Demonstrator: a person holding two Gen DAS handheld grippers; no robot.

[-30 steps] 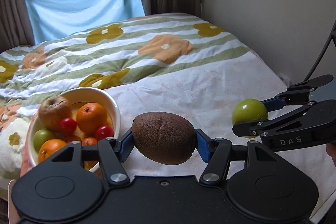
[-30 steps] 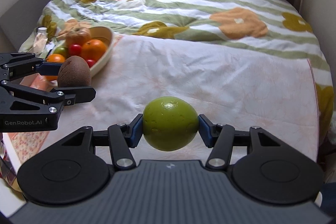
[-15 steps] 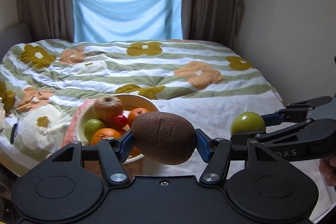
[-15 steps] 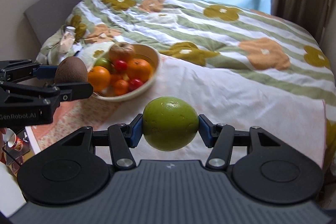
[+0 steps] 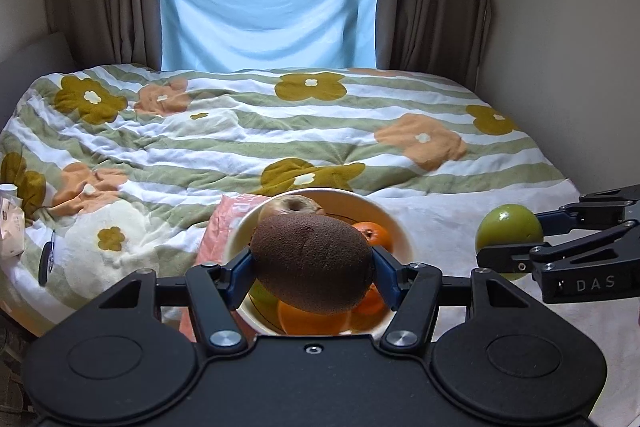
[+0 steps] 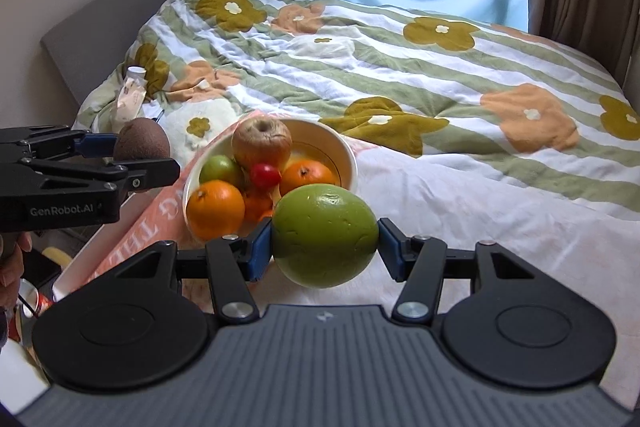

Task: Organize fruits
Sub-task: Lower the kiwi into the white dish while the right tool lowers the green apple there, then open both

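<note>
My left gripper [image 5: 312,265] is shut on a brown kiwi [image 5: 313,263] and holds it in front of a cream bowl [image 5: 394,223], which it partly hides. My right gripper [image 6: 325,247] is shut on a green round fruit [image 6: 325,235], just right of the bowl [image 6: 346,151]. The bowl holds a brownish apple [image 6: 262,142], oranges [image 6: 216,203], a green fruit [image 6: 220,167] and a red cherry tomato [image 6: 265,175]. The left gripper with the kiwi [image 6: 141,145] shows left of the bowl. The right gripper's green fruit [image 5: 508,231] shows at the right in the left wrist view.
The bowl stands on a pink printed sheet [image 6: 160,211] over a white cloth [image 6: 500,211] at the foot of a flowered quilt [image 5: 280,131]. A small bottle [image 6: 132,95] lies at the bed's left edge. Curtains and a blue sheet [image 5: 268,3] hang behind.
Both grippers have swung left toward the bowl with their fruits. The bowl now sits right behind the kiwi and close beside the green fruit.
</note>
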